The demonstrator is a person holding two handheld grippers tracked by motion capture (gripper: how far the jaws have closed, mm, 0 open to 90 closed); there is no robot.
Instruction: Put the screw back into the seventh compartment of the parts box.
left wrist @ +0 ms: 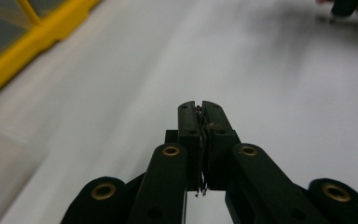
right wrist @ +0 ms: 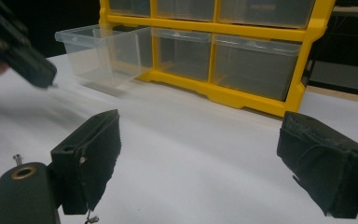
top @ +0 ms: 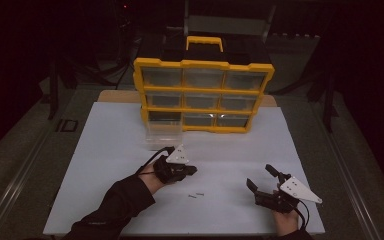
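Left gripper (left wrist: 201, 106) is clamped on what looks like a thin screw (left wrist: 202, 182); right gripper (right wrist: 198, 158) gapes.

the thin metal piece (left wrist: 202, 154) pinched in the left gripper (left wrist: 202, 108) is showing as a sliver between the pads, too small to name. at six o'clock in the high view, the person's sleeve (top: 111, 210) is running off the picture's edge, and the right hand (top: 286, 221) is being cut there too. two tiny items (top: 196, 195) on the white table (top: 230, 150) are lying too small to identify. the contents of the yellow organizer (top: 203, 64) are staying blurred behind its drawer fronts. at nine o'clock in the right gripper view, the left gripper is blurring and being cropped by the edge; the clear drawer (right wrist: 103, 55) is looking hazy.
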